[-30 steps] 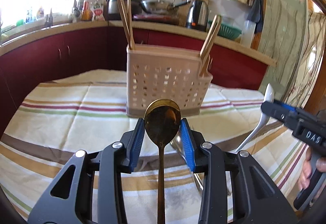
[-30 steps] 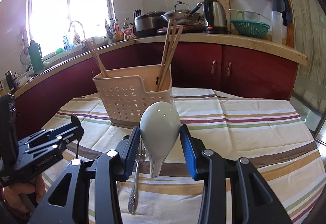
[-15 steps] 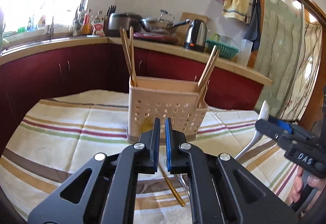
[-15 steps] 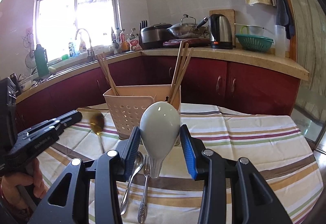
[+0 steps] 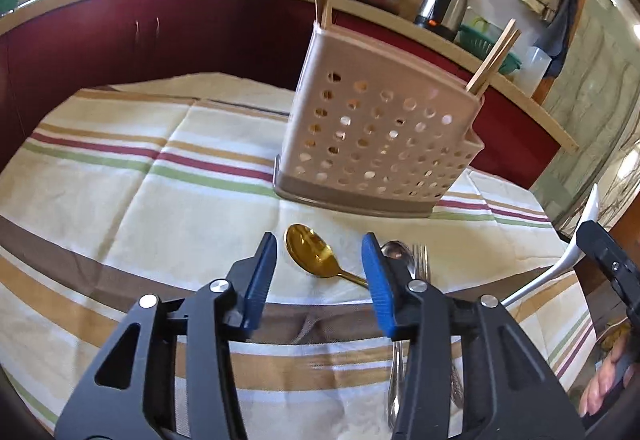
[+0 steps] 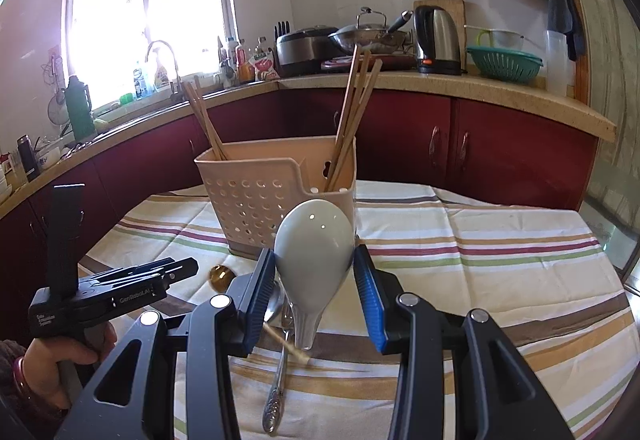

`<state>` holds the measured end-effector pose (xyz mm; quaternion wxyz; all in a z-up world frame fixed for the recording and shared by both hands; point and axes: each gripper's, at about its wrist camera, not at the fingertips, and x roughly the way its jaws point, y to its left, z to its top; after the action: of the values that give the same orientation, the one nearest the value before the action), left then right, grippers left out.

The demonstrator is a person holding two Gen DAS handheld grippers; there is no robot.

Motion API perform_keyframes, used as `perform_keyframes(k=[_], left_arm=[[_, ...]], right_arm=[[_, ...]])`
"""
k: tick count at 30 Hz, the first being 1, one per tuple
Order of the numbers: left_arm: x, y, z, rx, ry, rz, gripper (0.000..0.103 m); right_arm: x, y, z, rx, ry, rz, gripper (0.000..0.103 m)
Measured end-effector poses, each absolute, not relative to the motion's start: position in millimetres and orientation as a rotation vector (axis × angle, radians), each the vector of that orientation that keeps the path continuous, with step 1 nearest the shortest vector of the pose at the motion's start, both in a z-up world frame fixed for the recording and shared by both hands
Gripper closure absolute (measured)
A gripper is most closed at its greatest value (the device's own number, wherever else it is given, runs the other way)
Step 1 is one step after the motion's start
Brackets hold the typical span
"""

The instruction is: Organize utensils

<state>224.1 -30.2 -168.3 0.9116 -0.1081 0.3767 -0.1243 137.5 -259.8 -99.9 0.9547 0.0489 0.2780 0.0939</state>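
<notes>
The left gripper (image 5: 319, 272) is held spread and empty, with the gold spoon (image 5: 310, 250) lying on the striped tablecloth (image 5: 120, 176) just ahead of and between its jaws, handle running under the right-hand jaw, and the perforated caddy (image 5: 376, 144) well beyond the tips. The white ceramic spoon (image 6: 314, 246) is pinched at its bowl between the right gripper (image 6: 314, 280) jaws. The gold spoon is judged light, stiff and slippery, best taken across its thin neck; the ceramic one looks glazed and breakable, so gentle pressure is advised.
</notes>
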Motion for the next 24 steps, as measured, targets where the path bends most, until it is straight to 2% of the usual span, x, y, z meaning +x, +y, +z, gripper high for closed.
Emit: perform_keyframes(k=[4, 17, 19, 21, 24], left_arm=[[233.8, -39.3, -175.7, -0.212, 0.814, -0.246, 0.052], [255.3, -40.5, -204.0, -0.269, 0.877, -0.186, 0.052], [258.7, -41.2, -207.2, -0.278, 0.88, -0.202, 0.067], [260.7, -41.2, -209.6, -0.281, 0.887, -0.218, 0.089], [263.3, -39.1, -212.6, -0.301, 0.893, -0.236, 0.094]], right_arm=[[142.8, -264.2, -104.8, 0.112, 0.576, 0.194, 0.062], [152.1, -281.2, -114.3, 0.147, 0.593, 0.203, 0.062], [152.8, -281.8, -114.8, 0.148, 0.594, 0.201, 0.062], [152.9, -281.9, -115.1, 0.147, 0.595, 0.199, 0.062], [153.4, -281.8, -115.6, 0.144, 0.596, 0.197, 0.062]])
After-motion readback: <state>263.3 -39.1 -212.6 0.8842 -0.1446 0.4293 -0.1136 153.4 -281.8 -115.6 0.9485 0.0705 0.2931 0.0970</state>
